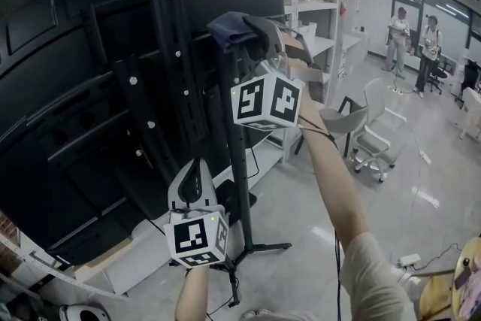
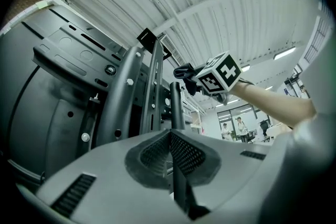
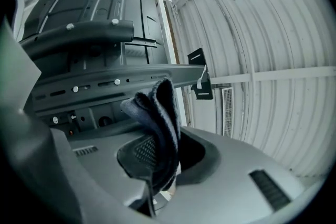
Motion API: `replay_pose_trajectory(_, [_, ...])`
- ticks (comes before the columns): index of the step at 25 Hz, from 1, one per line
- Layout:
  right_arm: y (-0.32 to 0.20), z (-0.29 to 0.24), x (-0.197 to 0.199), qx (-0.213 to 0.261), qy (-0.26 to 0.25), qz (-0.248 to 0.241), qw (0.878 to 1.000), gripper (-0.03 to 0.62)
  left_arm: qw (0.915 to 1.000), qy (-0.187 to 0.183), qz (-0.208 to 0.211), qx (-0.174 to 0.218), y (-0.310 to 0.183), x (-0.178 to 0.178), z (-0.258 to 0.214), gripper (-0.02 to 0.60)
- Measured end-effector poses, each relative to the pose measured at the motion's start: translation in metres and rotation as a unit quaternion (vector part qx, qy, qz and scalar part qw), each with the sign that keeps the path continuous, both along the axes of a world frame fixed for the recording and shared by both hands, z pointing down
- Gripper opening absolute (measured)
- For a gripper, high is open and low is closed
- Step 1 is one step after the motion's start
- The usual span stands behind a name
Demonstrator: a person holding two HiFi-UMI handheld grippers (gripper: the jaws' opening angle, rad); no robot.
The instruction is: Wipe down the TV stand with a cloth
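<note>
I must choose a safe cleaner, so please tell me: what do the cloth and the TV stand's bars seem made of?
The cloth looks like soft dark blue-grey microfibre or fleece: fuzzy nap, limp folds. The TV stand's bars look like metal, probably painted matte black: straight rigid profiles, slots, bolt heads, dull sheen.

White shelving (image 1: 314, 7), a white office chair (image 1: 373, 137) near it, two people (image 1: 398, 37) standing well beyond
</note>
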State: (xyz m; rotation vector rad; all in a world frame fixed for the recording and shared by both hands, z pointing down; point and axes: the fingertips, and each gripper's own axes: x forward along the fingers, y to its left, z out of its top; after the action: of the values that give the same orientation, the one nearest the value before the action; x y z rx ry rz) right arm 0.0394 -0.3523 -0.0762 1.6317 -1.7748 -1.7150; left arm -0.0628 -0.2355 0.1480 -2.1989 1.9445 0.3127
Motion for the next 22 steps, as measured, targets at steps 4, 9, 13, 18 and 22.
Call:
replay_pose_trajectory(4, [-0.015, 0.011, -0.013, -0.013, 0.015, -0.003, 1.0, 0.057, 1.0, -0.002, -0.002, -0.006, -0.005, -0.001, 0.004, 0.015])
replay_pose_trajectory(9, [-0.025, 0.031, -0.023, -0.03, 0.039, 0.0, 0.999, 0.057, 0.9999, -0.003, -0.004, -0.013, -0.008, -0.002, 0.009, 0.015])
replay_pose_trajectory(13, [-0.029, 0.043, -0.023, -0.046, 0.058, 0.004, 0.997, 0.057, 0.9998, 0.003, 0.0, -0.018, -0.007, 0.001, 0.015, 0.014])
replay_pose_trajectory(18, [-0.031, 0.057, -0.019, -0.057, 0.066, 0.01, 0.996, 0.057, 0.9997, 0.003, 0.007, -0.024, -0.006, 0.005, 0.022, 0.015])
replay_pose_trajectory(22, [-0.032, 0.076, -0.022, -0.073, 0.087, 0.012, 0.994, 0.057, 0.9995, 0.002, 0.009, -0.029, -0.005, 0.006, 0.026, 0.015])
